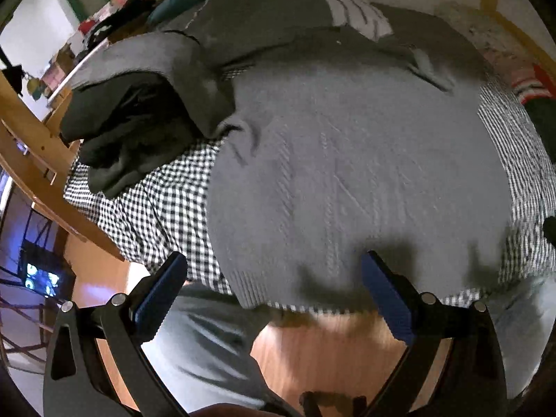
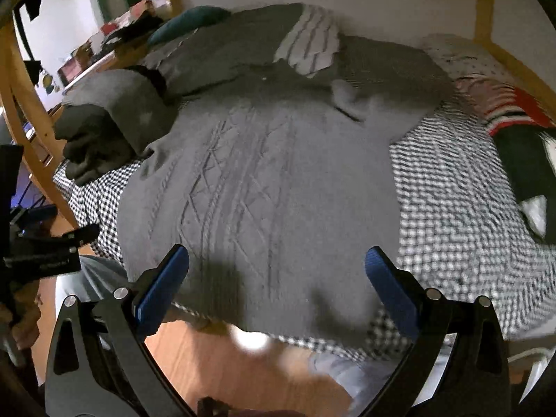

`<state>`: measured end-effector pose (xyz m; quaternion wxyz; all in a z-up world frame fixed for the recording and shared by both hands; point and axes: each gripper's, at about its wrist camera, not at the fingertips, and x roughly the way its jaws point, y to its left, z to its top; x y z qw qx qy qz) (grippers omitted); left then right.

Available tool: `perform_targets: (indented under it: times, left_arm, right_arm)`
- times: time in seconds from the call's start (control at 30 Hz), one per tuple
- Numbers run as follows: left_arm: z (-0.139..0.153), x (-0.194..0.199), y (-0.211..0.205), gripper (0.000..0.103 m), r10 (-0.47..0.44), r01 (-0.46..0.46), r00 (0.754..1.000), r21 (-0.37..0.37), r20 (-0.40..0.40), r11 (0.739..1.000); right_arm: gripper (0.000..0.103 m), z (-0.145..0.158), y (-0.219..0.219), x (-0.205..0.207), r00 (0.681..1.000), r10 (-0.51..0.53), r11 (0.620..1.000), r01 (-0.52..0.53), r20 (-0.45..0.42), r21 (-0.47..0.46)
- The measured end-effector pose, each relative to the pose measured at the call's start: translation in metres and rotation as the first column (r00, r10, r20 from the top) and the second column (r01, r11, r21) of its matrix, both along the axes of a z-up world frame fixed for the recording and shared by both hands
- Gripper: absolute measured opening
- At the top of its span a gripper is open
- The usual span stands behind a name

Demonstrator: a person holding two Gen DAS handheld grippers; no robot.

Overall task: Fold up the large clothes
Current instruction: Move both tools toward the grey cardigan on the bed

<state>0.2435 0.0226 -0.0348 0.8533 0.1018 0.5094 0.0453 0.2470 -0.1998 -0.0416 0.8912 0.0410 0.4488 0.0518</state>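
A large grey cable-knit sweater (image 1: 347,180) lies spread flat on a bed with a black-and-white checked cover (image 1: 153,201); it also shows in the right wrist view (image 2: 264,191). Its hem hangs near the bed's front edge. My left gripper (image 1: 274,278) is open and empty, hovering just above the hem's left part. My right gripper (image 2: 278,271) is open and empty above the hem's right part. The left gripper's body (image 2: 45,253) shows at the left edge of the right wrist view.
A stack of folded dark clothes (image 1: 139,125) sits at the bed's left. A dark grey blanket (image 2: 243,45) and striped pillow (image 2: 309,41) lie behind. A red-striped garment (image 2: 507,111) lies far right. A wooden bed frame (image 1: 41,160) curves left. Wood floor (image 2: 243,375) lies below.
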Motion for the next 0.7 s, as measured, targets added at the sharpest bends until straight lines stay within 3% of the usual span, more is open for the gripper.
perform_targets:
  times: [0.27,0.47,0.53,0.63,0.7]
  left_arm:
    - [0.020,0.072,0.083,0.098,0.183,-0.184,0.980,0.007,0.075,0.983]
    - [0.053,0.126,0.157,0.098,0.310,-0.314,0.937,0.001,0.160,0.949]
    - [0.061,0.141,0.181,0.098,0.353,-0.353,0.917,-0.035,0.184,0.935]
    - [0.070,0.163,0.215,0.098,0.414,-0.391,0.891,-0.151,0.187,0.908]
    - [0.077,0.175,0.232,0.098,0.429,-0.390,0.883,-0.212,0.192,0.896]
  right_arm:
    - [0.100,-0.016,0.078,0.079,0.976,0.218,0.976,-0.218,-0.014,0.001]
    - [0.100,-0.022,0.157,0.126,0.927,0.374,0.926,-0.374,-0.014,-0.044]
    - [0.100,-0.020,0.175,0.139,0.917,0.398,0.917,-0.396,0.027,-0.045]
    - [0.100,-0.010,0.201,0.158,0.881,0.442,0.895,-0.445,0.170,-0.026]
    - [0.100,-0.007,0.219,0.169,0.865,0.454,0.889,-0.456,0.213,-0.044]
